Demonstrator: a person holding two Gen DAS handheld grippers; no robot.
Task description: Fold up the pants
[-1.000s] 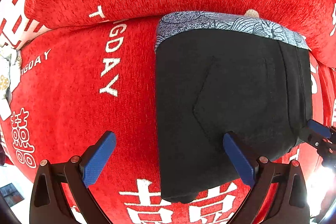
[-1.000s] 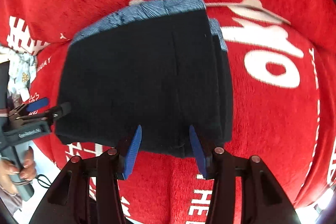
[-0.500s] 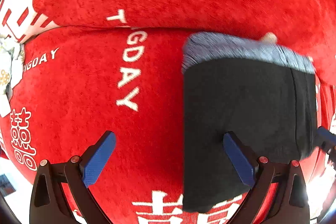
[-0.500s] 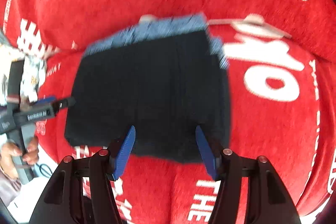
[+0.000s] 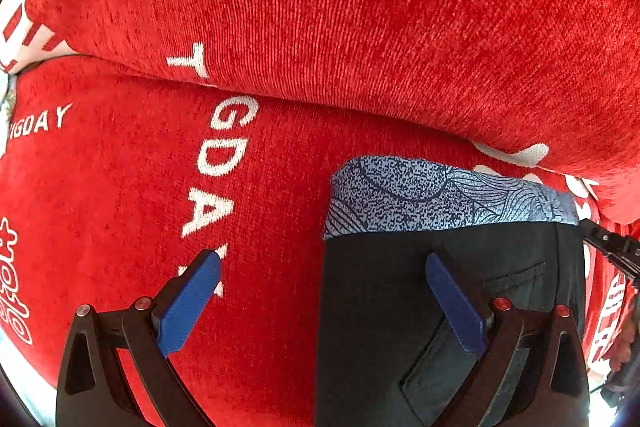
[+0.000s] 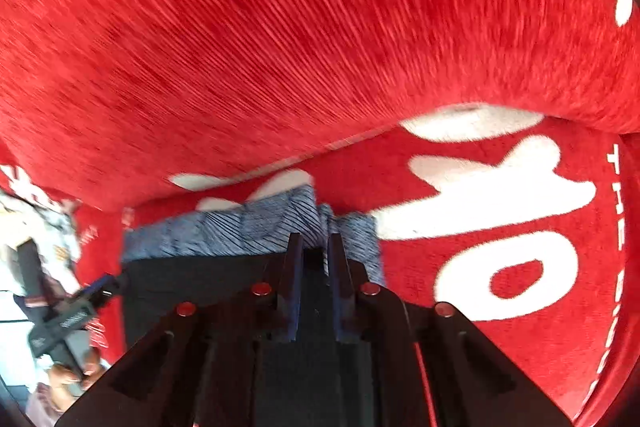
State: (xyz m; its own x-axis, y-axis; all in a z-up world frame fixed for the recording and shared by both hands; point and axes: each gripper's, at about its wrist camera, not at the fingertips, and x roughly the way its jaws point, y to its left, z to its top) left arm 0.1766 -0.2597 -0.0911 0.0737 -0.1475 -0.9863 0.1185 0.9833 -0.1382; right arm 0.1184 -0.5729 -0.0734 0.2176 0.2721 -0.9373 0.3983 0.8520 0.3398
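The left hand-held gripper (image 5: 322,281) hangs with its blue pads spread wide and empty, one finger over the red chenille sofa seat with white lettering (image 5: 120,187), the other over the folded black pants with a blue patterned lining band (image 5: 400,307). The bundle lies toward the seat's back edge, just short of the red back cushion (image 5: 360,7), its long axis seemingly running from front edge to back. The right hand-held gripper (image 6: 313,251) is the nearer one: its fingers are drawn narrow around a fold of the black cloth near the patterned band, though blur hides how firmly.
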